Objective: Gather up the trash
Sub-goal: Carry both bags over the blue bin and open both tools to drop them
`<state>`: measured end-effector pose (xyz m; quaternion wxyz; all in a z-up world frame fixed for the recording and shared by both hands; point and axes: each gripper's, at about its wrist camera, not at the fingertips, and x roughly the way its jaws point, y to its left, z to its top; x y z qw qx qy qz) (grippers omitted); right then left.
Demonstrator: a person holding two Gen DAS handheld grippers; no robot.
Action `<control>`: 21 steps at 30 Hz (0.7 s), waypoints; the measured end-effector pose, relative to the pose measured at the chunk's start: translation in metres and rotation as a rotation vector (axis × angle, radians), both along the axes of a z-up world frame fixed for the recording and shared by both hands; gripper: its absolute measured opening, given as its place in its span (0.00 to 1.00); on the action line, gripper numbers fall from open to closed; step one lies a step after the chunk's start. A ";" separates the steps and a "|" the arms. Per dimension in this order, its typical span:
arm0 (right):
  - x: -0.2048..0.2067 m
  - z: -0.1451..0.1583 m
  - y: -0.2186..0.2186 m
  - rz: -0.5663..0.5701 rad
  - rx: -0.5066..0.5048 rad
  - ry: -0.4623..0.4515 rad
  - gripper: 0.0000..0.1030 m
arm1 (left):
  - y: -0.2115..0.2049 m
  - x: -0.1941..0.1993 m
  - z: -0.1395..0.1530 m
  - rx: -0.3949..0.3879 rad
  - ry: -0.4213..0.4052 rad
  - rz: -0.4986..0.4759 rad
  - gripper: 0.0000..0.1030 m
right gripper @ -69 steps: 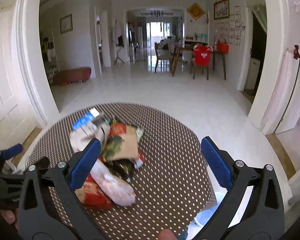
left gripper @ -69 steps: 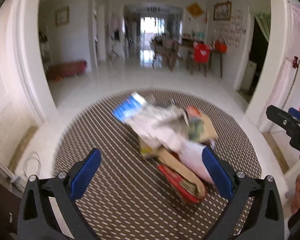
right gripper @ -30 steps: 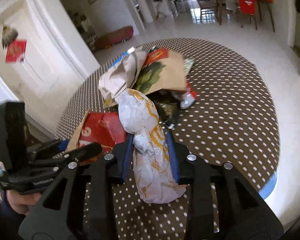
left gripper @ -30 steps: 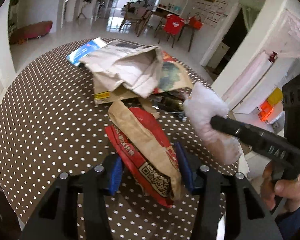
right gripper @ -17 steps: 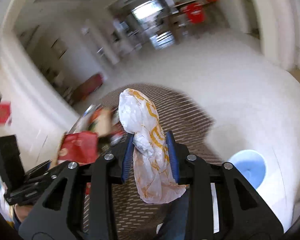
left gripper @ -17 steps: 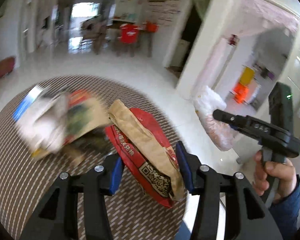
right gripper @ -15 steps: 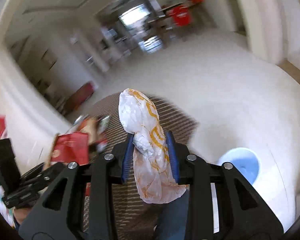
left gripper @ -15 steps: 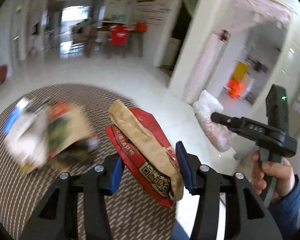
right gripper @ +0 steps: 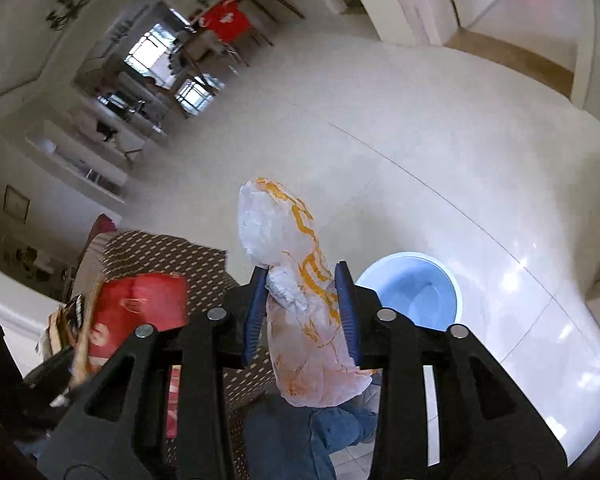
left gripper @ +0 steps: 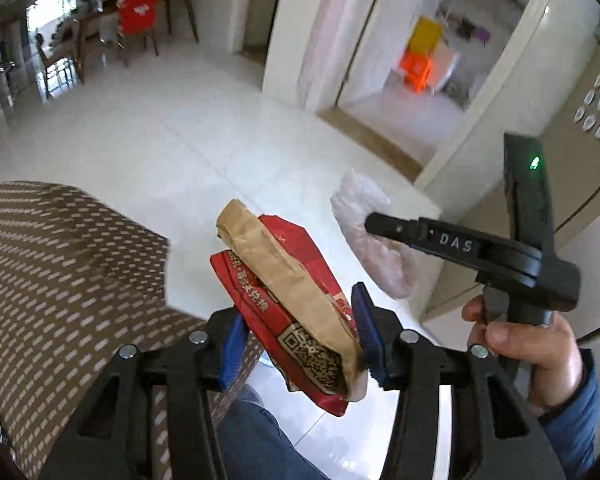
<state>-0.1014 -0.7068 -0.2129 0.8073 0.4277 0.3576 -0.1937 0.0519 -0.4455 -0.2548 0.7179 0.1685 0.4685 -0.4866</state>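
Left tongs (left gripper: 298,344) clamped on red-and-brown paper bag (left gripper: 288,300), gripped low near the printed end, most of the bag sticking up and forward past the pads; right tongs (right gripper: 300,312) clamped on crumpled white wrapper with orange print (right gripper: 300,292), pinched at a narrow waist, bulk hanging free above and below.

Both items held in the air, off the desk (left gripper: 60,272); blue bin (right gripper: 410,292) on the floor just right of the right tongs in the right wrist view, mouth open, looks empty as far as visible; not visible in the left wrist view.

Risks, judged from here:
- wrapper light and loose; released off-centre, likely to drift and land on the floor beside the bin rather than in it
- wrapper may cling to a pad on opening and not drop clean
- paper bag long and stiff; dropped flat across the rim, could bridge it or tip out; better fed end first
- both tongs close together; second pair visible just beside the bag in the left wrist view; collision possible if both go for the bin at once
- bin small and probably light; knock from tongs or bag could tip it
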 end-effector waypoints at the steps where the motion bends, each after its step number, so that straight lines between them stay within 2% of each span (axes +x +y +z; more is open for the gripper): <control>1: 0.003 -0.006 -0.009 -0.013 0.011 0.013 0.39 | -0.009 0.000 -0.007 0.024 0.013 -0.015 0.49; 2: 0.004 -0.010 -0.009 -0.020 0.017 0.019 0.45 | -0.016 -0.002 -0.011 0.044 0.023 -0.032 0.49; 3: 0.010 -0.014 -0.010 -0.029 0.030 0.024 0.58 | -0.029 -0.008 -0.017 0.078 0.030 -0.057 0.53; 4: 0.001 -0.019 -0.013 -0.046 0.045 0.030 0.64 | -0.037 -0.005 -0.022 0.106 0.028 -0.071 0.68; 5: -0.006 -0.022 -0.014 -0.063 0.053 0.034 0.73 | -0.041 -0.003 -0.027 0.129 0.019 -0.074 0.75; 6: -0.012 -0.026 -0.015 -0.083 0.061 0.037 0.76 | -0.045 -0.003 -0.031 0.148 0.010 -0.074 0.82; 8: -0.019 -0.029 -0.012 -0.109 0.073 0.039 0.79 | -0.046 -0.003 -0.030 0.156 0.002 -0.065 0.82; 9: -0.021 -0.028 -0.013 -0.113 0.073 0.044 0.85 | -0.045 -0.004 -0.026 0.141 -0.002 -0.054 0.82; 14: -0.034 -0.018 0.011 -0.110 0.046 0.056 0.94 | -0.032 0.000 -0.003 0.085 -0.043 0.002 0.82; 21: -0.034 0.020 0.039 -0.103 -0.035 0.019 0.94 | 0.016 -0.016 0.063 -0.034 -0.129 0.083 0.85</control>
